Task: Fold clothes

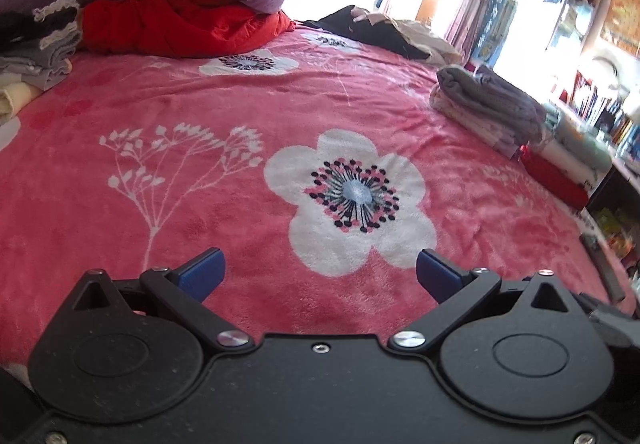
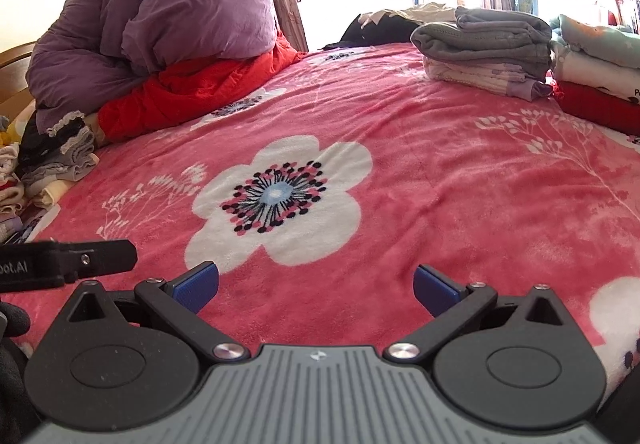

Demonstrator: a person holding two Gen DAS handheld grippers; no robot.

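Observation:
Both grippers hover over a pink flowered blanket spread on a bed. My left gripper is open, with nothing between its blue pads. My right gripper is open too and holds nothing. A folded stack, grey on top of white and lilac, lies at the far right of the bed; the same stack shows in the left wrist view. A second folded pile, pale green over white over red, sits at the right edge. A heap of unfolded dark and cream clothes lies at the far end.
A purple duvet rests on a red quilt at the far left. Small folded frilled items are piled at the left edge. Part of the left gripper's body enters the right wrist view. Shelves with books stand to the right.

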